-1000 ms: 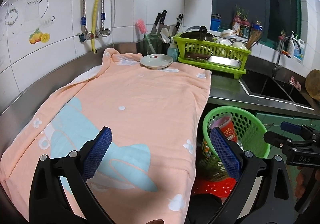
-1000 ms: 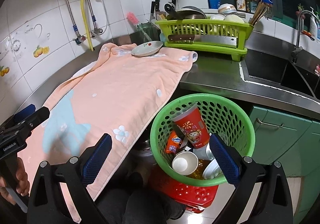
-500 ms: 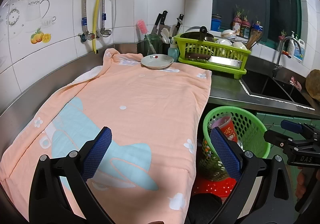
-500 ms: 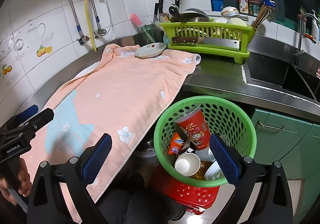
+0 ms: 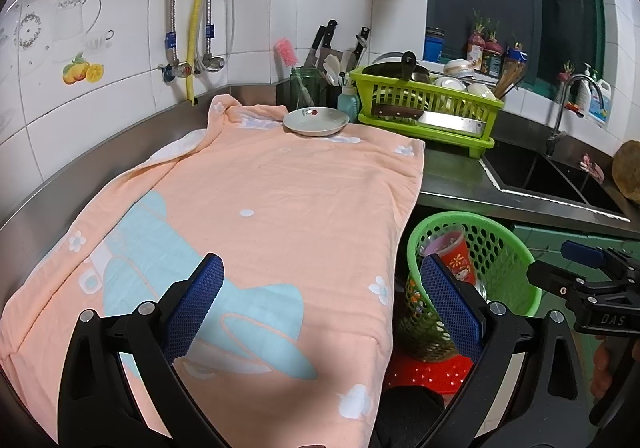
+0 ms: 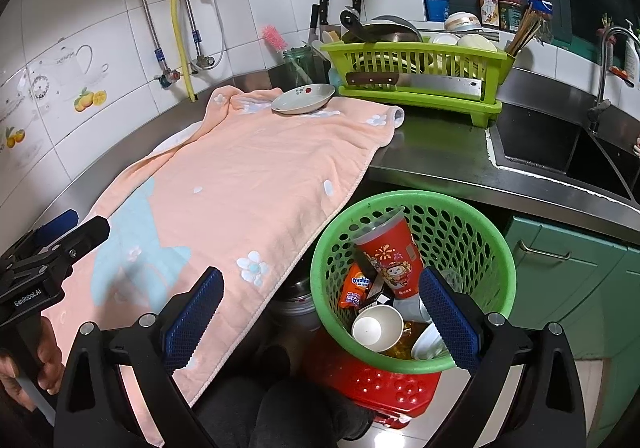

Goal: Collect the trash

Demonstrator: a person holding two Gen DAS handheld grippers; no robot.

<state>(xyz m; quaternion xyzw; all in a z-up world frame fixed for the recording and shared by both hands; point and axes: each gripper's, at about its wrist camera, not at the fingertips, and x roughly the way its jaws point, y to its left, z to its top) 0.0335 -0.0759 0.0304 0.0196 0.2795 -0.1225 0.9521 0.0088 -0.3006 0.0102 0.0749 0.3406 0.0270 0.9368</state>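
Over the green basket (image 6: 412, 204), both tongs (image 5: 322, 306) (image 6: 318, 318) gape wide, empty.

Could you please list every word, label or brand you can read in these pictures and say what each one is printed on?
"GenRobot.AI": on the black body of the left tongs, seen from the right wrist.
"DAS": on the black body of the right tongs, seen from the left wrist.
"Ovaltin", cut off: on the orange packet in the green trash basket.
Print on the red paper cup and the windowsill jars is too small to read.
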